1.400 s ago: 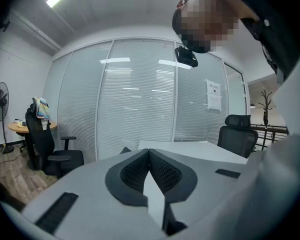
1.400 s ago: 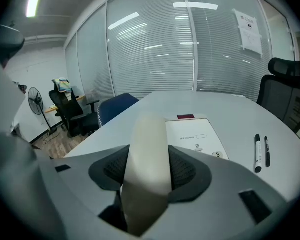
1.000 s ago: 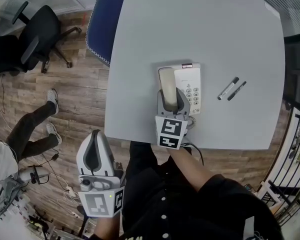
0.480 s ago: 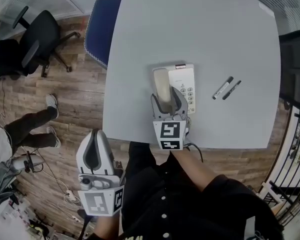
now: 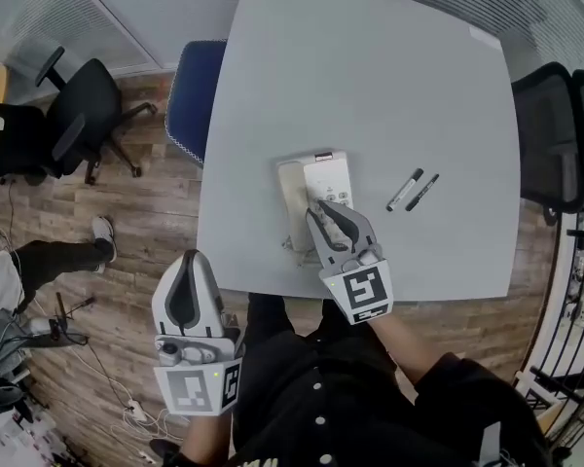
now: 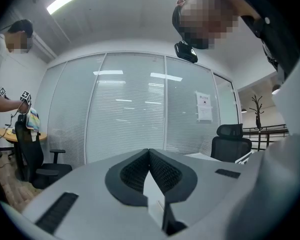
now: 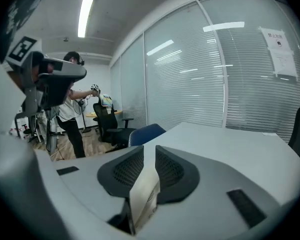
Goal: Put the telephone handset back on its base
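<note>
Handset [image 5: 293, 200] sitting on base [image 5: 331, 170], cream plastic, lower end hiding under right gripper [image 5: 323, 210], jaws closing empty; left gripper [image 5: 188, 261] pinching shut.

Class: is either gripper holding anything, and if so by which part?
Nothing is held. The right gripper is closing with nothing between its jaws; the left gripper is shut and empty. The handset lies on its base.

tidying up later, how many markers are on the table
2. Left marker and right marker lie side by side on the table, right of the telephone. None seems hidden.
</note>
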`<action>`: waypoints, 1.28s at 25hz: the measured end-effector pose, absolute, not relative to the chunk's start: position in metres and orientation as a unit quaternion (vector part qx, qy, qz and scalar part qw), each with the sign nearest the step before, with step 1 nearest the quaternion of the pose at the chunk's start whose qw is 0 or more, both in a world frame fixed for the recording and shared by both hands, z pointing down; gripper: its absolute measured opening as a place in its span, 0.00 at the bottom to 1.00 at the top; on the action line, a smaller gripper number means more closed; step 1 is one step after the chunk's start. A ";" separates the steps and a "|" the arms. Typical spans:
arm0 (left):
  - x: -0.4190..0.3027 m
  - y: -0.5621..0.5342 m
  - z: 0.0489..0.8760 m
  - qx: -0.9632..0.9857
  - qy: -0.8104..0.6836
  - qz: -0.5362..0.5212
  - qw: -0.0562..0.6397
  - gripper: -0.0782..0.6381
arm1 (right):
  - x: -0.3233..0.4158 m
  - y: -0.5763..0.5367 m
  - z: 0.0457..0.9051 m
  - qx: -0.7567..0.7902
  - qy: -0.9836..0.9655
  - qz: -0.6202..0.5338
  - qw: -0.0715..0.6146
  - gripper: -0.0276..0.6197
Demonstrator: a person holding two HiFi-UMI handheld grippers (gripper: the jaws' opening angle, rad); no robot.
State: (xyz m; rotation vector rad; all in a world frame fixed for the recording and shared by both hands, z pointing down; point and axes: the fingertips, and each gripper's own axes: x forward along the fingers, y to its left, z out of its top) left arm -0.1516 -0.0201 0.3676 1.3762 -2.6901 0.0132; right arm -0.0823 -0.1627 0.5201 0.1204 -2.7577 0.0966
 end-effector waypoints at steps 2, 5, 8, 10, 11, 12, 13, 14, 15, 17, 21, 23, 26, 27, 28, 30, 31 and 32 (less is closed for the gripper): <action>-0.147 -0.025 0.358 0.459 -0.887 0.001 0.049 0.13 | -0.074 -0.166 0.502 0.028 -0.985 0.032 0.165 0.15; -0.142 -0.031 0.347 0.468 -0.883 0.001 0.032 0.13 | -0.061 -0.174 0.477 0.014 -0.990 0.026 0.137 0.11; -0.141 -0.035 0.336 0.472 -0.881 0.001 0.016 0.13 | -0.042 -0.188 0.463 0.013 -0.990 0.017 0.140 0.10; -0.141 -0.037 0.330 0.473 -0.881 0.000 0.006 0.13 | -0.033 -0.201 0.448 0.022 -0.991 0.019 0.132 0.10; -0.141 -0.038 0.326 0.473 -0.881 0.000 0.001 0.13 | -0.029 -0.207 0.440 0.028 -0.991 0.021 0.125 0.10; -0.140 -0.039 0.323 0.473 -0.881 -0.001 -0.004 0.13 | -0.024 -0.212 0.433 0.033 -0.992 0.024 0.120 0.09; -0.140 -0.039 0.320 0.474 -0.881 -0.002 -0.008 0.13 | -0.019 -0.217 0.425 0.038 -0.992 0.026 0.117 0.09; -0.140 -0.040 0.317 0.475 -0.880 -0.003 -0.011 0.13 | -0.015 -0.221 0.418 0.041 -0.992 0.029 0.113 0.09; -0.140 -0.041 0.314 0.476 -0.879 -0.004 -0.013 0.13 | -0.011 -0.225 0.411 0.046 -0.993 0.033 0.108 0.09; -0.139 -0.044 0.308 0.480 -0.877 -0.005 -0.020 0.13 | -0.002 -0.235 0.396 0.060 -0.993 0.038 0.091 0.09; -0.139 -0.048 0.295 0.485 -0.874 -0.009 -0.040 0.13 | 0.014 -0.253 0.367 0.093 -0.994 0.029 0.057 0.09; -0.141 -0.049 0.290 0.485 -0.873 -0.010 -0.048 0.13 | 0.022 -0.261 0.355 0.109 -0.993 0.022 0.039 0.09; -0.142 -0.050 0.283 0.485 -0.873 -0.013 -0.060 0.13 | 0.035 -0.274 0.338 0.140 -0.990 0.018 0.014 0.09; -0.142 -0.050 0.281 0.485 -0.872 -0.015 -0.064 0.13 | 0.040 -0.279 0.334 0.153 -0.988 0.018 0.006 0.09; -0.142 -0.050 0.278 0.484 -0.872 -0.016 -0.067 0.13 | 0.045 -0.283 0.329 0.166 -0.986 0.020 -0.001 0.09; -0.142 -0.050 0.274 0.484 -0.872 -0.017 -0.074 0.13 | 0.055 -0.291 0.319 0.193 -0.981 0.027 -0.017 0.09; -0.142 -0.051 0.272 0.484 -0.871 -0.018 -0.077 0.13 | 0.059 -0.294 0.314 0.203 -0.978 0.030 -0.025 0.09; -0.142 -0.051 0.270 0.484 -0.871 -0.018 -0.080 0.13 | 0.063 -0.296 0.309 0.211 -0.976 0.030 -0.034 0.09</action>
